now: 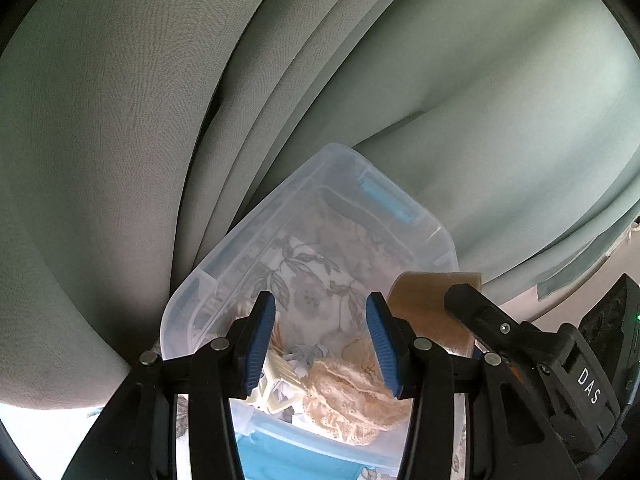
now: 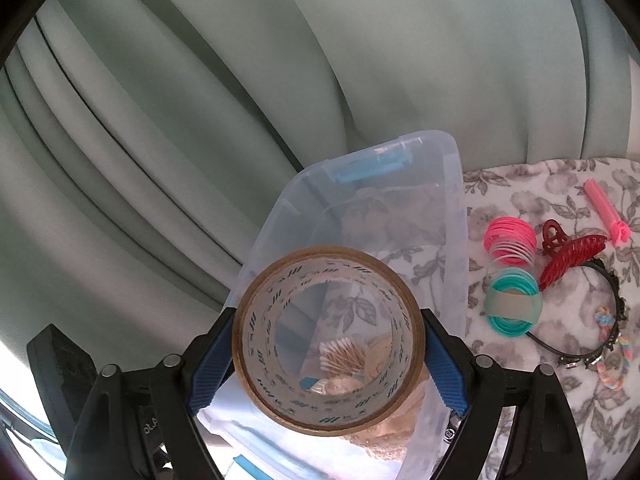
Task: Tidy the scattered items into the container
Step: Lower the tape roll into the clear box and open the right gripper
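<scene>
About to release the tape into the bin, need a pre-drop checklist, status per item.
1. Tape roll gripped by right gripper: ok.
2. Roll over the open container: ok.
3. Left gripper empty, jaws apart: ok.
4. Left gripper clear of the drop path: cannot tell.
5. Space among the lace and cotton swabs: ok.
6. Hair claw and coil ties still outside: not ok.

One clear plastic container with blue latches (image 2: pixel 452 184); one brown tape roll (image 2: pixel 328 344); two plastic coil springs, pink (image 2: pixel 510 240) and teal (image 2: pixel 514 306); one red hair claw (image 2: pixel 568 256); one pink tube (image 2: pixel 604 210); one black headband (image 2: pixel 612 292).
</scene>
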`<action>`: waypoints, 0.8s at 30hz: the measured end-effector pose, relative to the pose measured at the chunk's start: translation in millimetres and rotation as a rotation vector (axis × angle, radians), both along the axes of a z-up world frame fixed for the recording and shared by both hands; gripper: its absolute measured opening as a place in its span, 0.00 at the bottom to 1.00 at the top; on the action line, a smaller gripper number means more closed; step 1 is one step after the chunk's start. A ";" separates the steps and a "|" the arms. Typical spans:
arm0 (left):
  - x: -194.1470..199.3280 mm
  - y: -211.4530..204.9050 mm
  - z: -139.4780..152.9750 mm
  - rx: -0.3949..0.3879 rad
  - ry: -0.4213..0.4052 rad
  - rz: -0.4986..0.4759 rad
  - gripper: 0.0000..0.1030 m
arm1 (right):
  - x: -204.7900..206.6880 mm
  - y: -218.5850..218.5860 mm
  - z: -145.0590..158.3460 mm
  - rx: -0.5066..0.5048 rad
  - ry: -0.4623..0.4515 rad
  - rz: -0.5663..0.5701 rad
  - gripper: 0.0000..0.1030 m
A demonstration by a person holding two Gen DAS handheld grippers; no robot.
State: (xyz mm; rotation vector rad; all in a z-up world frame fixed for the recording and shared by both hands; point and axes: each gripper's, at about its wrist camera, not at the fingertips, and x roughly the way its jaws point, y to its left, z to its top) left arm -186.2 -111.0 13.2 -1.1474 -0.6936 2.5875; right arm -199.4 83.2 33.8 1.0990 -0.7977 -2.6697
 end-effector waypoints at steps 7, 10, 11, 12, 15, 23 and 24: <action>0.4 -0.9 -0.7 0.036 -0.011 -0.010 0.48 | 0.3 -0.4 -0.4 0.008 -0.006 -0.003 0.87; 2.4 -1.1 -0.5 0.044 -0.016 -0.018 0.49 | 0.9 -2.3 0.3 0.012 -0.010 -0.005 0.87; 2.8 -0.3 -0.1 0.045 -0.016 -0.021 0.50 | 1.3 -2.7 0.7 0.013 -0.010 -0.007 0.87; 2.6 0.8 0.0 0.045 -0.015 -0.023 0.51 | 2.0 -2.7 1.1 0.013 -0.010 -0.008 0.87; 3.8 2.7 1.8 0.046 -0.011 -0.028 0.53 | 4.6 -0.4 2.4 0.007 -0.009 -0.011 0.87; 13.6 -3.5 9.4 0.052 -0.001 -0.025 0.57 | 8.1 3.0 8.5 0.019 0.002 -0.027 0.87; 13.5 -2.6 9.3 0.052 0.000 -0.026 0.57 | 8.5 3.0 9.5 0.021 0.005 -0.027 0.87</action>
